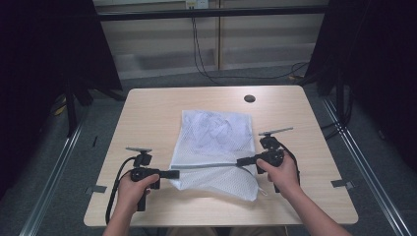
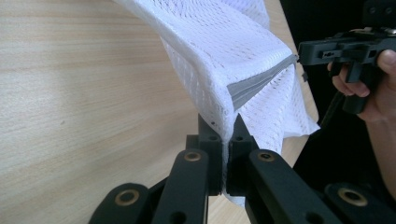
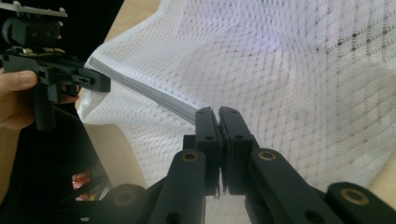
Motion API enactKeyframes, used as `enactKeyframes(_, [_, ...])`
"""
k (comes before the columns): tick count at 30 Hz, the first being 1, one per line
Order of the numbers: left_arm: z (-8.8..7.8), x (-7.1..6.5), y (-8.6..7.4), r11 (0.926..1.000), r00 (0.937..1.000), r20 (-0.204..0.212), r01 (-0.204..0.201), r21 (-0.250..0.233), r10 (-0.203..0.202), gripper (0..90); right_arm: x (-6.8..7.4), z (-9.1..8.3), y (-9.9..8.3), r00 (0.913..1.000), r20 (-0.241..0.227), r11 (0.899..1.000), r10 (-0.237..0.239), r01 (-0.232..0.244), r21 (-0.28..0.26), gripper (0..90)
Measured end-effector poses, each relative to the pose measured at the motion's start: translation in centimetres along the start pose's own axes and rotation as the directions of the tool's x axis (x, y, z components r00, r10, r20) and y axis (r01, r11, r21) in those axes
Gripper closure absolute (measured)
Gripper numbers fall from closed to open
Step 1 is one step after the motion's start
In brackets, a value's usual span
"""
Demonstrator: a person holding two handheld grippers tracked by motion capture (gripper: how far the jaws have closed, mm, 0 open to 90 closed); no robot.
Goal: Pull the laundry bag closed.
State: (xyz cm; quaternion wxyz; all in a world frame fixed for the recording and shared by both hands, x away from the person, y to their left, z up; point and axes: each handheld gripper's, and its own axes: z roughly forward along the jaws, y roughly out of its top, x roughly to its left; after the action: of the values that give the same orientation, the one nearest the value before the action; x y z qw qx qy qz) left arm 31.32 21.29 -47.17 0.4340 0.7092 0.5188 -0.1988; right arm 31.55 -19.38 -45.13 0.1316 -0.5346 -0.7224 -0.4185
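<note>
2 grips set, bag stretched

Both ends of the grey zipper band are pinched: left hand-held gripper lower left, right hand-held gripper right of centre. Mesh laundry bag lies mid-surface, contents inside. Opening or zipping likely remains.

A white mesh laundry bag lies in the middle of a light wooden table. The left gripper and the right gripper each pinch one end of the bag's grey zipper band, which runs taut between them, raised near the bag's near edge.
</note>
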Motion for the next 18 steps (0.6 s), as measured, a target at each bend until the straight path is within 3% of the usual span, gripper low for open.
enactKeyframes(5, [-0.3,0.2,-0.2,0.9998,0.9998,0.005,0.017,-0.011,-0.017,88.6,-0.5,-0.5,-0.1,1.0,0.004,1.0,0.004,-0.004,-0.003,87.1])
enactKeyframes(10, [-0.2,0.1,0.0,0.9999,0.9999,0.003,-0.013,0.002,0.013,88.5,-0.8,-1.0,-0.3,0.9999,0.01,1.0,0.011,-0.011,-0.011,87.1])
enactKeyframes(11, [-0.1,-0.1,0.0,1.0,0.9999,0.005,0.009,-0.002,-0.009,88.5,-0.8,-1.1,-0.4,0.9999,0.011,1.0,0.008,-0.008,-0.011,87.1])
enactKeyframes(18, [-0.1,0.1,0.0,1.0,1.0,0.002,-0.002,0.004,0.002,88.6,-1.4,-1.7,-0.7,0.9995,0.026,1.0,0.021,-0.02,-0.023,87.1])
